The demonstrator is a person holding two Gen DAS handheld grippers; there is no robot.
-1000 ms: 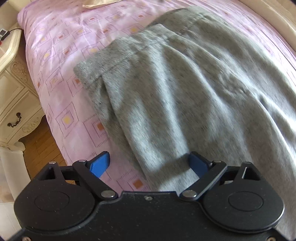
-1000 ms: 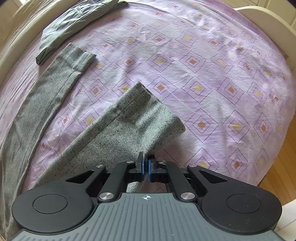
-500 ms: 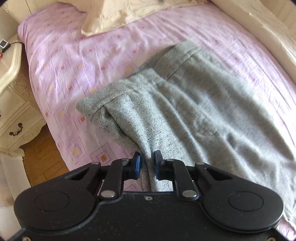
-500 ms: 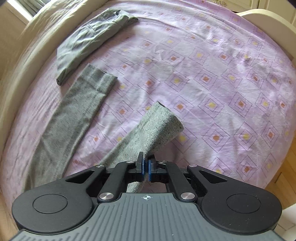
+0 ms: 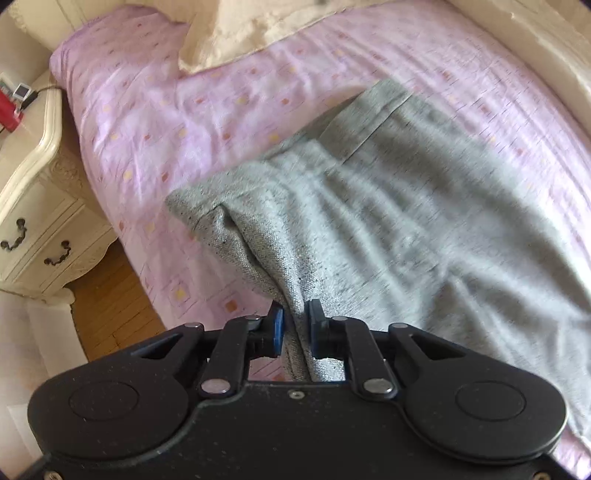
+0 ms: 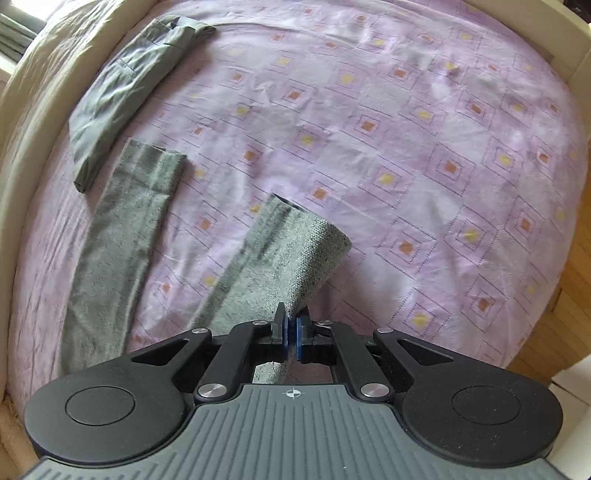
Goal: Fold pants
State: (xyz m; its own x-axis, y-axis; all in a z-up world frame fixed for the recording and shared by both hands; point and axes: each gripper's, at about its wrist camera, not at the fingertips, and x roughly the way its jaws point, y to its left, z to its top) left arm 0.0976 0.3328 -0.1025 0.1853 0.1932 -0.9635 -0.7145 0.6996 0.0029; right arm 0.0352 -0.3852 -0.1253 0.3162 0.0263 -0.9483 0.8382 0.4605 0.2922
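Grey speckled pants lie on a purple patterned bedsheet. My left gripper is shut on the near edge of the pants at the waist end and lifts it off the bed. In the right wrist view my right gripper is shut on the cuff of one pant leg and holds it raised above the sheet. The other pant leg lies flat on the bed to the left.
A folded dark grey garment lies at the far left of the bed. A beige pillow sits at the head. A cream nightstand stands left of the bed on wooden floor. The bed frame curves round the edge.
My left gripper closed on the waist edge of the pants and lifted it. My right gripper rose higher with the leg cuff, pulling it up off the sheet.
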